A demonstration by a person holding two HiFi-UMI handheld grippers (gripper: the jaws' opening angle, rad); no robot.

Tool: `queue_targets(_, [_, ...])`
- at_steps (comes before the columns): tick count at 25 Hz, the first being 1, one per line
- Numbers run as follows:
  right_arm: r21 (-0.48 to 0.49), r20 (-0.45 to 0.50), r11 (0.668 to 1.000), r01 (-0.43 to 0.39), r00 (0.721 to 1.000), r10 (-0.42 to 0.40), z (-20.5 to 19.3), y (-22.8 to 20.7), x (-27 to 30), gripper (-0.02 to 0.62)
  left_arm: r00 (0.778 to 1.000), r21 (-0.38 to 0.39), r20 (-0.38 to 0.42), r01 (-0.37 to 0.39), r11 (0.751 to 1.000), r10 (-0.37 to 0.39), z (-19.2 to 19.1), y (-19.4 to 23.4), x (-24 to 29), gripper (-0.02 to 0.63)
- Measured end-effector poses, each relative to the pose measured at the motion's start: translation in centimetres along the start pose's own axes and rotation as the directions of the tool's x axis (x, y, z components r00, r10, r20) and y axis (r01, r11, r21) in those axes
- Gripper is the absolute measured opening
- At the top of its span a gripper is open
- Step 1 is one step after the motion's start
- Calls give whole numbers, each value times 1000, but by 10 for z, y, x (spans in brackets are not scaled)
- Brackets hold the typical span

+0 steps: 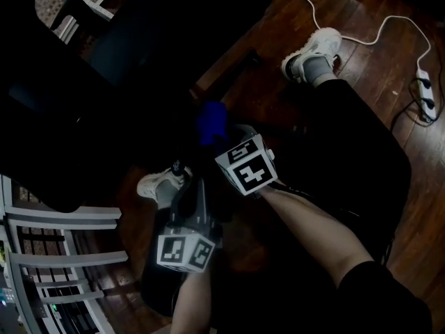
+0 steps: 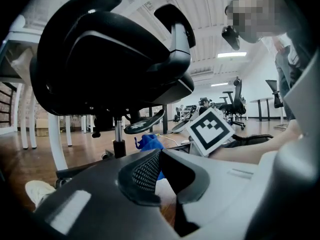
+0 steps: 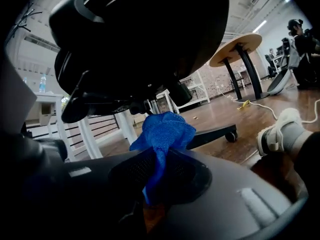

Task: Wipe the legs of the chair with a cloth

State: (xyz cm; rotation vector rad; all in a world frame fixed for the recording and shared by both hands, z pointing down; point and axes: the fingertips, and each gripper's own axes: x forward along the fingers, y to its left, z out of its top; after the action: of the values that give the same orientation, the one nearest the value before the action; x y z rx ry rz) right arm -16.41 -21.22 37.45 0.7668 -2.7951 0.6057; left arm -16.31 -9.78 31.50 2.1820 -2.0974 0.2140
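Under the chair, blue cloth in right gripper; left gripper empty

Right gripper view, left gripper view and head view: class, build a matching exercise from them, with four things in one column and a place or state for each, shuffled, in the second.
Things
1. blue woven cloth
2. left gripper
3. white power strip
4. black chair leg with a caster

Places or states
A. lies flat on the wooden floor, at the head view's right edge
B. pinched between the right gripper's jaws
C. stands on its caster behind the cloth
D. jaws together, holding nothing

Pairs: 1-B; 2-D; 3-A; 4-C
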Motion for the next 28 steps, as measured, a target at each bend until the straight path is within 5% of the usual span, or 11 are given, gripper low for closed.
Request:
queue_targets(6, [57,-37,998,16,999,-14,0,-12,59,86,1000,10,-26,3,1000,-3,0,-3,1,5])
queue_targets(11, [-37,-154,997,72,985,-77,-26,-38,75,86,999,4,-38,28,1000,-28,-7,-11,3,5])
queue_targets(16, [-80,-175,994,80,980,-93,-33,-37,83,86,999,-4,-38,21,1000,-21,-11,0,3,5])
queue_targets(23, [-36,-211,996,83,973,-89,-47,-48,60,86,999,-56,-22,37,998,-38,-14,-14,5,5])
queue_targets(28, [96,-229,991,96,971,-72,-57,-60,47,86,999,-70,-10,46,996,-47,-13,-14,1,5])
